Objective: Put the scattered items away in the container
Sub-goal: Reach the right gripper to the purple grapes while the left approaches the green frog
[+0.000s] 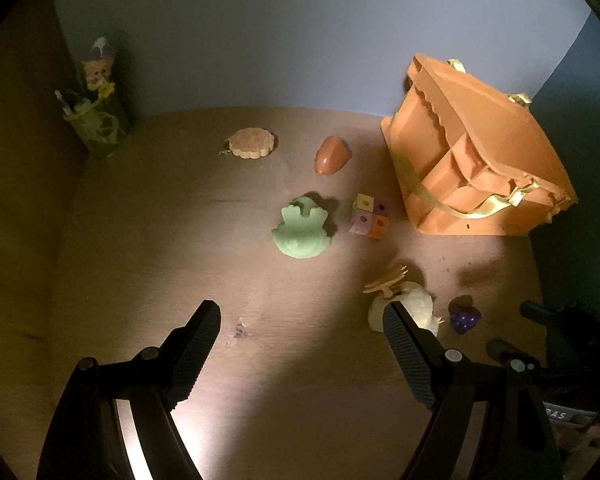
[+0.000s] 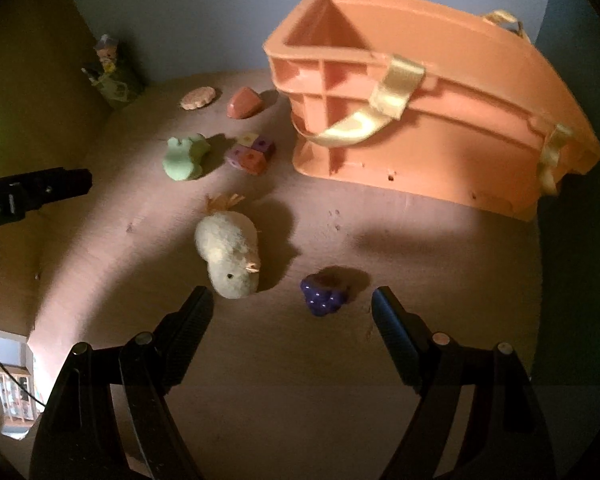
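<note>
Both grippers hang above the round wooden table [image 2: 420, 260] with their jaws spread wide and nothing between them. The right gripper [image 2: 292, 306] frames a small purple grape bunch [image 2: 323, 294], which lies just beyond its fingertips; the plush chick [image 2: 230, 254] lies just left of that, head toward the near side. The left gripper [image 1: 300, 328] points at bare wood, with the green frog toy [image 1: 303, 228] farther off and the coloured block cube [image 1: 370, 216] just right of it.

At the far side lie a scalloped biscuit [image 1: 252, 143] and a reddish wedge-shaped toy [image 1: 331, 155]. The orange basket [image 2: 440, 120] with yellow ribbon handles stands far right, open at the top, apparently empty as far as I can see in.

The grapes look hard, glossy and light, likely to slip, so I would pinch them across the widest part. The chick looks soft and squashy; a grip round its body should hold easily. The frog appears foamy and light.
</note>
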Demonstrator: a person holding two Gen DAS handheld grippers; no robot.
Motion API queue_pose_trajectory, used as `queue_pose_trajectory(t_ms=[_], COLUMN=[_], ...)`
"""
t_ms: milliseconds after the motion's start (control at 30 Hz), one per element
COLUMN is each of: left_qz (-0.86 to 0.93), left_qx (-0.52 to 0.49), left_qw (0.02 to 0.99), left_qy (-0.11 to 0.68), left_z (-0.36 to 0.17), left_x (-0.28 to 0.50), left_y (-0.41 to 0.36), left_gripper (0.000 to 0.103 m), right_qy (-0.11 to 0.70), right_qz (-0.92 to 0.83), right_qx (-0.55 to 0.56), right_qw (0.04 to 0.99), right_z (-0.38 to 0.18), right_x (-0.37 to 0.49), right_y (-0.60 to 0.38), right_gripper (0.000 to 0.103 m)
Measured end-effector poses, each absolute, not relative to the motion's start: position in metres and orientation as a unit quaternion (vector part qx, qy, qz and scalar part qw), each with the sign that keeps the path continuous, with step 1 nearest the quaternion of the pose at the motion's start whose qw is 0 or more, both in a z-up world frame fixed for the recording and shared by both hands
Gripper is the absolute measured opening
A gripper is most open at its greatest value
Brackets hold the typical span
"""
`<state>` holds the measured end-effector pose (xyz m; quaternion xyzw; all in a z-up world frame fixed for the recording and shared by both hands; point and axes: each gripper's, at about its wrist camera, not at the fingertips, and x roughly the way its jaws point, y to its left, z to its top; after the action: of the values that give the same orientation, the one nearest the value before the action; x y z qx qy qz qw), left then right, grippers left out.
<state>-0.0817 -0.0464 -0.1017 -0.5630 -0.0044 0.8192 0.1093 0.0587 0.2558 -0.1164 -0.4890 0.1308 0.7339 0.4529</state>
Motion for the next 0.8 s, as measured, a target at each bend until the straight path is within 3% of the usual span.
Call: queue_pose_trajectory(t_ms=[400,700,800], left_qz=[0.810,0.804,0.801], left_qx=[-0.577,-0.584,-0.589], left_qw=[0.104,0.107,0.108], left_qy=[-0.011,0.003,0.006], left_z=[-0.127,-0.144,-0.151], left_x=[-0.101,-0.115,-0.120], left_y=[-0.044,-0.037,-0.034], left_gripper=[0.080,0.080,0.080], right_qy=[0.136,0.139,0.146], right_qz=[0.716,0.706,0.700], right_qx=[-0.513,-0.523,-0.529], right_qw=[0.454,0.458,0.457], right_z=[-0.150,-0.163,-0.169], right_x=[0.070,0.070,0.070], right_y=[0.275,0.292,0.298], right_gripper=[0.074,0.061,0.052])
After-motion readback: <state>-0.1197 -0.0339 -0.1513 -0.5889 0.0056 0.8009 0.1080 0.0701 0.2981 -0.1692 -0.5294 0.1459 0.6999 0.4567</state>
